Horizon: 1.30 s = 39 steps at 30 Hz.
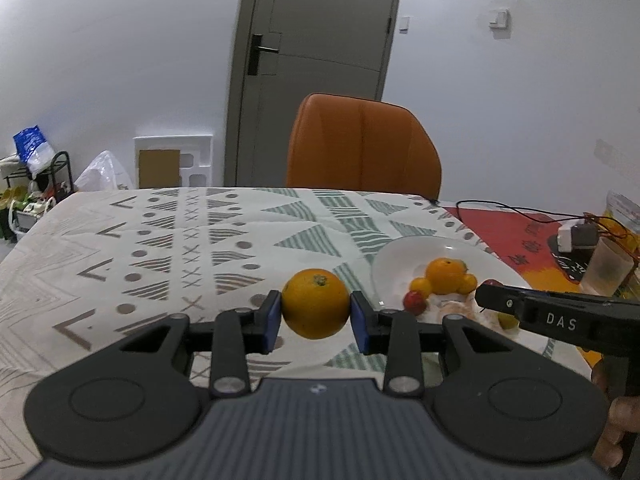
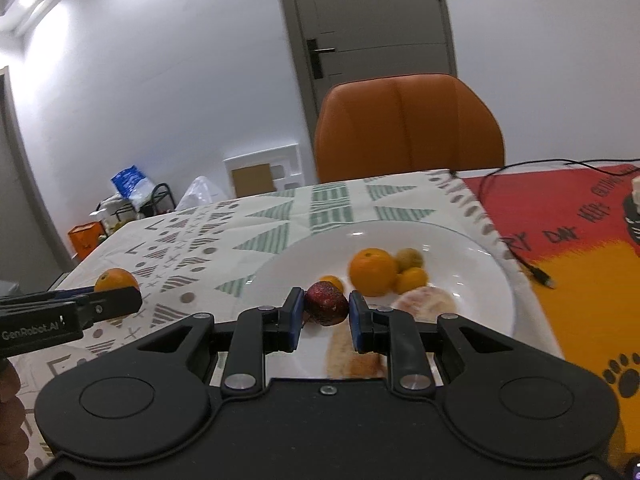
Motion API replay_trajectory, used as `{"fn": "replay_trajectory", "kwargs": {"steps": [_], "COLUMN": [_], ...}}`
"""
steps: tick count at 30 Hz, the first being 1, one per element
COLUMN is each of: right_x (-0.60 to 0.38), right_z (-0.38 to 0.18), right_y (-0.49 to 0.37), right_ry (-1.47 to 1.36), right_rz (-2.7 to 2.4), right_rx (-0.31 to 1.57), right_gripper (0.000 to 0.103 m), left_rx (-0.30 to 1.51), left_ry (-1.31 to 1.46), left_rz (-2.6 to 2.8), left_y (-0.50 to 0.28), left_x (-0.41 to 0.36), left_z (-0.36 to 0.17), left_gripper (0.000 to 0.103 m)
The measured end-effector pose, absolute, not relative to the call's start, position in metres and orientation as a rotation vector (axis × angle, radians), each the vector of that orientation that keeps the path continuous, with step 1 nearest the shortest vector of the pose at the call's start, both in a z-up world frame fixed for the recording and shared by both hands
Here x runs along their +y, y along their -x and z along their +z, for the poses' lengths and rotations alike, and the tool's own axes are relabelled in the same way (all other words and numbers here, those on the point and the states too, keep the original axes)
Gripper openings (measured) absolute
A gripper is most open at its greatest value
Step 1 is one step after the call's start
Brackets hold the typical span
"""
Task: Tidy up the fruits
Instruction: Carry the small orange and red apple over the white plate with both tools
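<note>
Left tongs [image 1: 316, 314] clasp an orange [image 1: 316, 304] above the table [image 1: 160, 240], left of the plate [image 1: 408, 252]; right tongs [image 2: 324, 312] pinch a red fruit [image 2: 326, 304] over the plate. Lower each gently; release only once it rests clear of neighbours.

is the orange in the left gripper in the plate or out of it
Out. The orange sits clamped in the left gripper, over the patterned tablecloth, left of the white plate.
</note>
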State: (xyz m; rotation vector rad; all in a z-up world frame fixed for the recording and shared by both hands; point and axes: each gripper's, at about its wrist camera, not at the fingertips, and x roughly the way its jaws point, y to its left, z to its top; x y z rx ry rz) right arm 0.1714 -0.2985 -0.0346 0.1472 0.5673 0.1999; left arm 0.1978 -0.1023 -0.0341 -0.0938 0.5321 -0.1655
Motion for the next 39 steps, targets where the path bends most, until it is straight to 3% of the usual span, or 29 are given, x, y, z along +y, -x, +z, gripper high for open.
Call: {"fn": "replay_trajectory", "kwargs": {"steps": [20, 24, 39], "right_x": [-0.316, -0.314, -0.337], "right_z": [-0.038, -0.04, -0.039], "right_y": [-0.187, -0.193, -0.173], "right_ry": [-0.166, -0.169, -0.213], "right_rz": [0.187, 0.202, 0.191], "right_rx": [0.555, 0.545, 0.551], "right_gripper": [0.022, 0.029, 0.03], "left_rx": [0.535, 0.537, 0.55], "left_ry": [0.055, 0.051, 0.016], "left_rz": [-0.197, -0.195, -0.254], "left_y": [-0.206, -0.209, -0.221], "left_x": [-0.13, -0.131, -0.159], "left_z": [-0.033, -0.033, -0.035], "left_gripper": [0.035, 0.035, 0.035]}}
